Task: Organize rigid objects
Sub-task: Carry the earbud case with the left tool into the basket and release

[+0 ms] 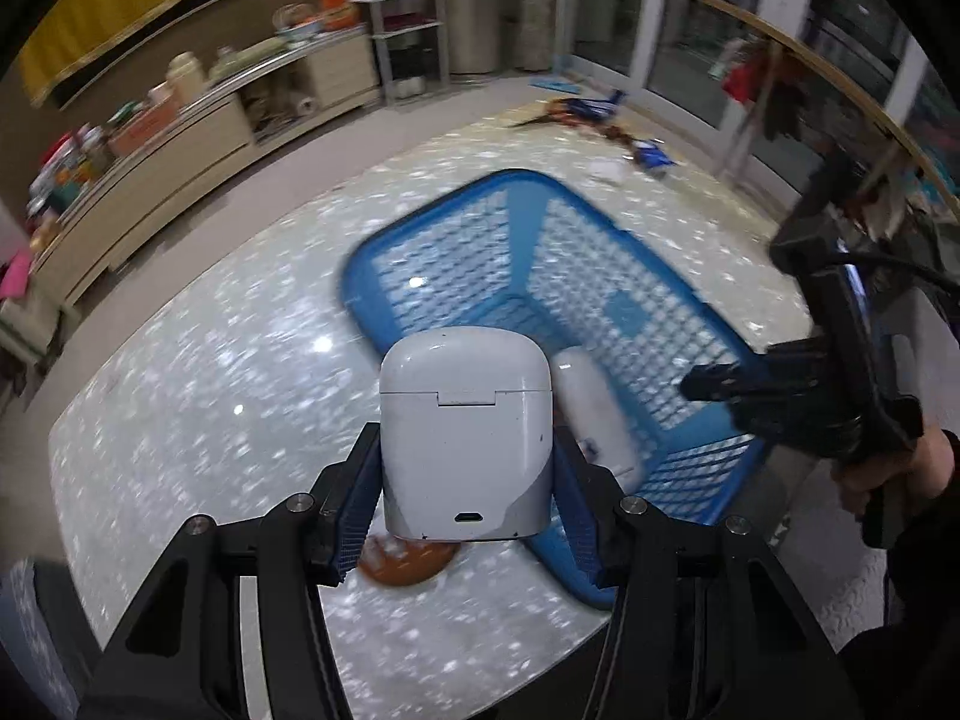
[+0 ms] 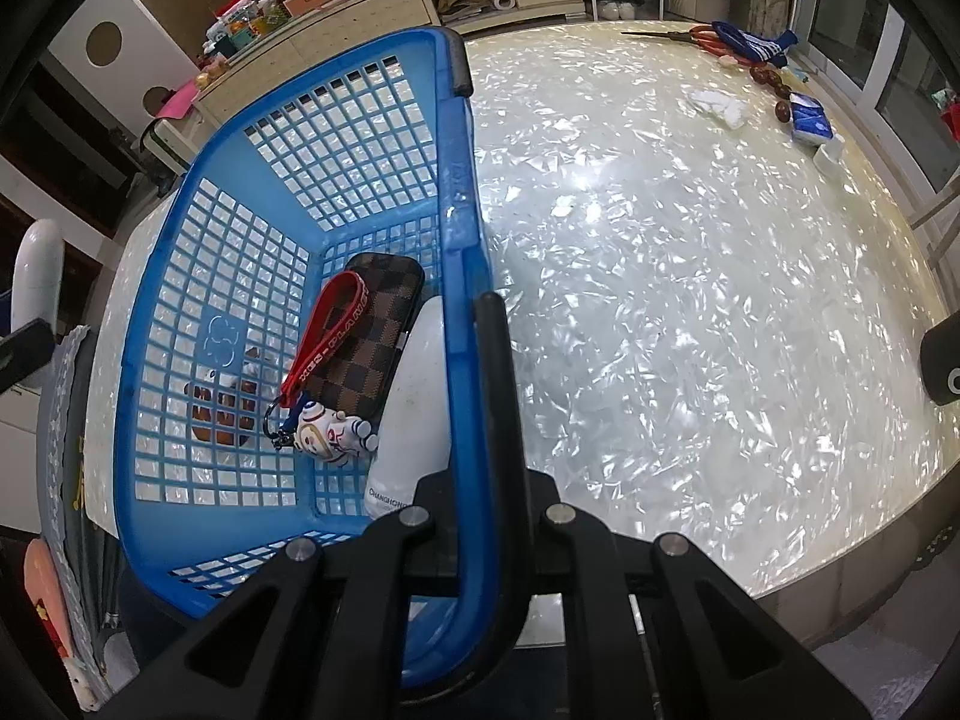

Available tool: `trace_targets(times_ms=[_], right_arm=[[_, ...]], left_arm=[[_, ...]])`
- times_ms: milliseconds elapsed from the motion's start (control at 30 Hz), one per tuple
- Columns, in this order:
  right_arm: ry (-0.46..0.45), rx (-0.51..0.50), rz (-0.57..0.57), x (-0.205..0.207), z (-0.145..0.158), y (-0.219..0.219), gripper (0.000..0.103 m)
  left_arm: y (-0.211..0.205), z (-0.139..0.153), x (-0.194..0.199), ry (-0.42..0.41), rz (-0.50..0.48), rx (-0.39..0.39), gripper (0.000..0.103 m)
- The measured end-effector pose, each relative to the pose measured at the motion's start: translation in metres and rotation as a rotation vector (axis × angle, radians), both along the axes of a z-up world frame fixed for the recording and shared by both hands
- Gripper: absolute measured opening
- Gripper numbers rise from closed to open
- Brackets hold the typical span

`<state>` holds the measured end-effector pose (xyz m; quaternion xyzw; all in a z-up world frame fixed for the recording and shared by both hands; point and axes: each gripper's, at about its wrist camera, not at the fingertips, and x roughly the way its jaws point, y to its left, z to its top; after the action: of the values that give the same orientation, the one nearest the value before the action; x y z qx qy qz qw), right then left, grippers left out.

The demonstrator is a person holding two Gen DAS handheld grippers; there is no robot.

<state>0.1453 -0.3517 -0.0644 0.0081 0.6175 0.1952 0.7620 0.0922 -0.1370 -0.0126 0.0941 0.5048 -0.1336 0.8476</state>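
Note:
My left gripper (image 1: pixel 465 450) is shut on a white earbud case (image 1: pixel 465 420), which stands upright between the blue pads just above the table. Behind it lies the blue mesh basket (image 1: pixel 360 282), blurred by motion. My right gripper (image 2: pixel 471 372) is shut on the basket (image 2: pixel 456 180) rim, and a hand holds that gripper (image 1: pixel 714 387) at the basket's right side. In the basket lie a brown checkered case (image 2: pixel 375 336), a red-strapped keychain figurine (image 2: pixel 327 432) and a white remote (image 2: pixel 420 372). A brown disc (image 1: pixel 408 564) lies on the table below the earbud case.
The pearly round table (image 2: pixel 690 300) carries red scissors (image 2: pixel 702 36), a blue striped cloth (image 2: pixel 756 45), crumpled tissue (image 2: pixel 720 105) and a blue tissue pack (image 2: pixel 810 123) at its far edge. A long cluttered cabinet (image 1: pixel 180 138) runs behind.

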Motion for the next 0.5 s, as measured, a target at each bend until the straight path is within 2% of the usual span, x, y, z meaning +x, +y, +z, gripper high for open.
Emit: trace_targets(times_ms=[400,500], right_arm=[[0.008,0.023,-0.009,0.001,-0.001,-0.003,0.008],[0.005,0.032,-0.013,0.0,0.0,-0.004,0.009]], left_arm=[[-0.054,-0.048,0.026,0.075,-0.139,-0.021,0.058],[-0.062,-0.065,0.029,0.108,-0.162,0.006,0.058]])
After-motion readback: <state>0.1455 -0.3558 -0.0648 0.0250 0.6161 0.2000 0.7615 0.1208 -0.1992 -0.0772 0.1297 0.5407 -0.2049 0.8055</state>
